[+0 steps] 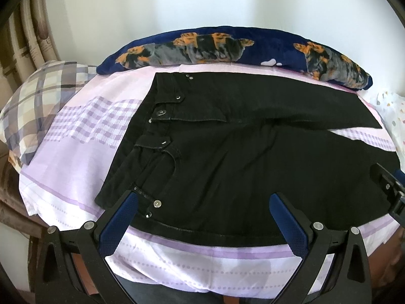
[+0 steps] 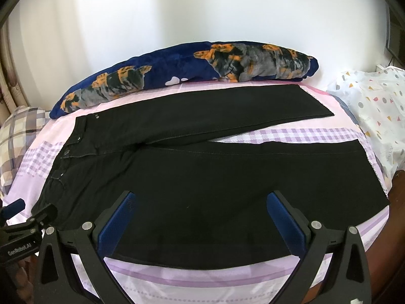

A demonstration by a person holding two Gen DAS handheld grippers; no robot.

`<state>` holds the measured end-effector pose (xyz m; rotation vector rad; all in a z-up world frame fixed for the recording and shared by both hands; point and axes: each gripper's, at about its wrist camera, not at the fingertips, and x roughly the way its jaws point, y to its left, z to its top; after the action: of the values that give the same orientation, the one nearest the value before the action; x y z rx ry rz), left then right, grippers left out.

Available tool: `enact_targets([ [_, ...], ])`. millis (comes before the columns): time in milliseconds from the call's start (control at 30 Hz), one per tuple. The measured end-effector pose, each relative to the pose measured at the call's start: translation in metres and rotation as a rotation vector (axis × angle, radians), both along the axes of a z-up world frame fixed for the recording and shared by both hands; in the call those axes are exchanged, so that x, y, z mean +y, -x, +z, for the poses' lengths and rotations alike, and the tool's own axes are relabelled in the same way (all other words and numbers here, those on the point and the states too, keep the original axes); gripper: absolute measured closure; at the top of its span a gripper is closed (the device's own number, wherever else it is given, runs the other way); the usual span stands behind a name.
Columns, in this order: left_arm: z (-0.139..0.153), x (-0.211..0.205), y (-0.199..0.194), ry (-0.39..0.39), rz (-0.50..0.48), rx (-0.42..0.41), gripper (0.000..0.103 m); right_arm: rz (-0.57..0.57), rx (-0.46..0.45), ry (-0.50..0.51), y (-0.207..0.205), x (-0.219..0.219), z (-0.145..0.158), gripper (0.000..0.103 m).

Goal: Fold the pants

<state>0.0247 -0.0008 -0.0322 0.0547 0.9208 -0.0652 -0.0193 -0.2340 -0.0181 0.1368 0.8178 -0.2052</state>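
The bed [image 2: 177, 288] in front of me wears a lilac and white checked sheet, and it carries everything here. Along its far edge lies a long navy blanket [image 2: 177, 71] printed with orange and grey animals. A plaid pillow [image 1: 38, 96] sits at the far left corner, and a white cover with coloured spots [image 2: 374, 106] bunches at the right edge.

The black pants [image 2: 202, 190] lie flat across the middle of the bed, waistband toward the left edge, 2 legs running toward the right edge and splitting apart so a wedge of sheet shows between the hems. The fly is unbuttoned, with metal snaps showing along the waistband [image 1: 162, 126].

My left tongs [image 1: 202, 209] are spread wide, holding nothing; the blue pads [image 1: 119, 225] hover over the waist end near the bed's near edge, the left pad over the waistband corner. I cannot tell whether a pad touches the cloth.

My right tongs [image 2: 201, 206] are equally wide apart and empty, poised above the nearer leg close to the near edge.
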Motion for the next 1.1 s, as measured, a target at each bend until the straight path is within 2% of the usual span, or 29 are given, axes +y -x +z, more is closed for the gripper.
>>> enact_targets([
  [300, 0.003, 0.013, -0.02, 0.044, 0.006, -0.001, 0.0, -0.006, 0.011, 0.0, -0.004, -0.002, 0.0, 0.0],
  [433, 0.001, 0.021, -0.04, 0.063, 0.017, 0.013, 0.0, -0.025, 0.039, 0.013, -0.013, -0.008, -0.005, 0.0],
  [633, -0.006, 0.037, -0.076, 0.07, 0.022, 0.033, 0.001, -0.013, 0.07, -0.019, -0.035, -0.015, -0.011, 0.0],
  [700, -0.009, 0.045, -0.091, 0.087, 0.012, 0.048, 0.007, 0.005, 0.069, -0.044, -0.044, -0.017, -0.011, 0.0],
  [767, -0.012, 0.055, -0.11, 0.125, -0.008, 0.069, 0.025, 0.02, 0.067, -0.066, -0.055, -0.019, -0.011, 0.0],
  [933, -0.025, 0.091, -0.166, 0.308, -0.009, 0.156, 0.055, 0.077, 0.061, -0.102, -0.086, -0.016, -0.007, 0.0],
  [1100, -0.032, 0.114, -0.218, 0.391, -0.029, 0.182, 0.063, 0.163, 0.06, -0.2, -0.128, -0.018, -0.003, 0.0],
])
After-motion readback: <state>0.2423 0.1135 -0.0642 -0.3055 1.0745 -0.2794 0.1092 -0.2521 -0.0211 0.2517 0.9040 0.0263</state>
